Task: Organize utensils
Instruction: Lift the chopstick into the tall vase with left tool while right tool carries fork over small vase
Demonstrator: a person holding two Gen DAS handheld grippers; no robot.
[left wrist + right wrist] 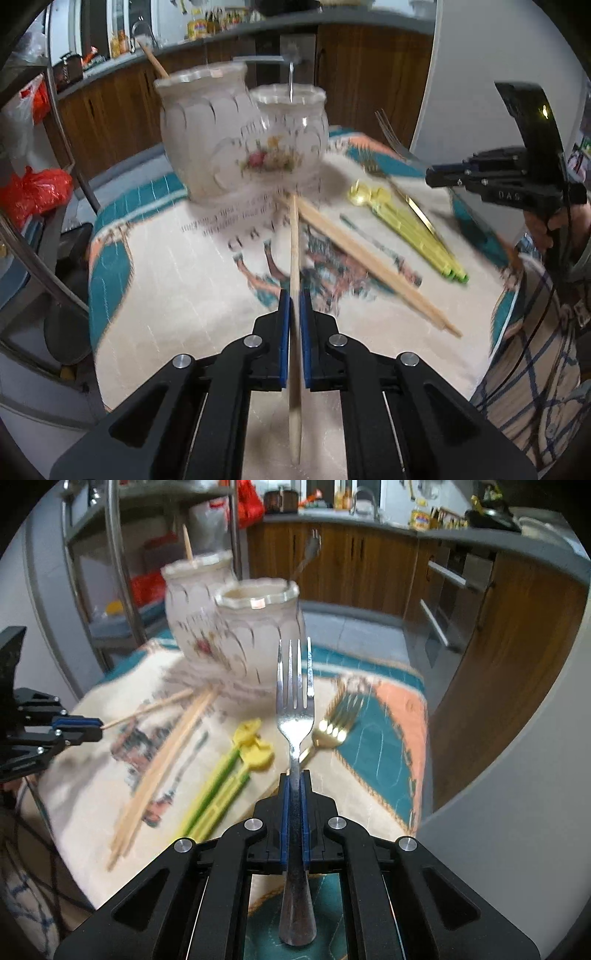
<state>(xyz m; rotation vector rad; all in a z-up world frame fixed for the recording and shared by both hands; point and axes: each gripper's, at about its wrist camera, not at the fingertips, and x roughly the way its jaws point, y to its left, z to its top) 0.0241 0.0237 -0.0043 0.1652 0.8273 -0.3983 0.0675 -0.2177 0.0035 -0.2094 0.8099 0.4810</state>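
My left gripper (294,297) is shut on a wooden chopstick (294,240) that points toward two frosted floral jars. The left jar (199,136) holds one chopstick, and the right jar (291,133) holds a metal utensil. My right gripper (294,775) is shut on a silver fork (294,709), held tines-up in front of the nearer jar (258,635). On the cloth lie loose chopsticks (162,768), yellow-green spoons (251,749) and a gold fork (338,723). Each view shows the other gripper: the right gripper (430,175) and the left gripper (99,727).
A patterned cloth (166,277) covers the small table. Wooden kitchen cabinets (369,565) and a counter run behind it. A metal rack (110,554) with red bags (33,192) stands to the left. A person's checked clothing (535,369) is at the table's near edge.
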